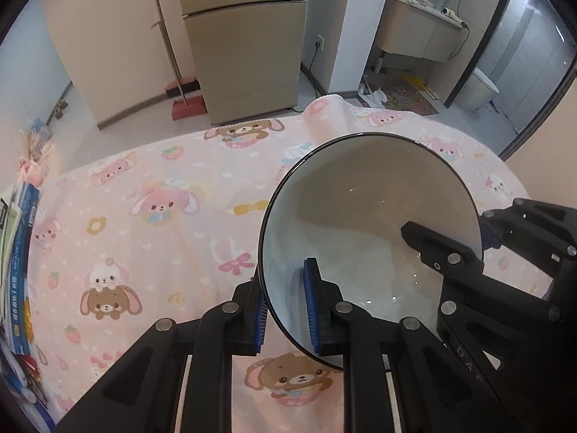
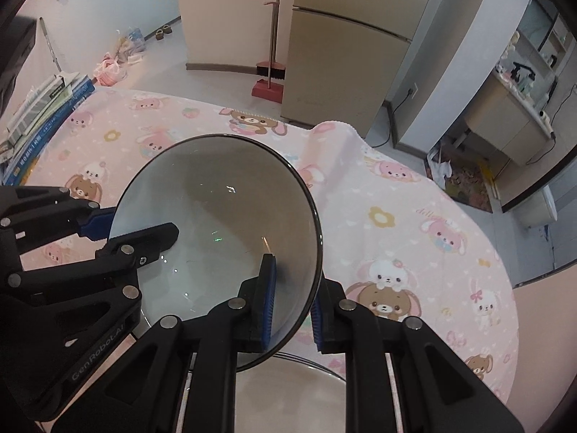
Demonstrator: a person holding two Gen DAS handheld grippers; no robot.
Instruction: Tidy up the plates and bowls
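Both tongs pinch one bowl by opposite rim walls: left tongs (image 1: 288, 306), right tongs (image 2: 292, 310). Bowl (image 1: 360, 209) is held tilted above the counter (image 1: 144, 223) (two-handed for balance, likely). Second dish (image 2: 288, 389) sits underneath, probable stacking target.

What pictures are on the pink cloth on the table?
Cartoon bunnies and brown bears on the tablecloth, plus bows, flowers and strawberries. The left wrist view shows it best.

A pink cartoon-animal cloth (image 1: 151, 223) covers the table. Books (image 2: 47, 108) are stacked at its edge. Beyond, a red broom and dustpan (image 1: 184, 97) lean beside a beige fridge (image 1: 245, 43); a patterned mat (image 1: 411, 93) lies by the cabinet (image 1: 414, 32).
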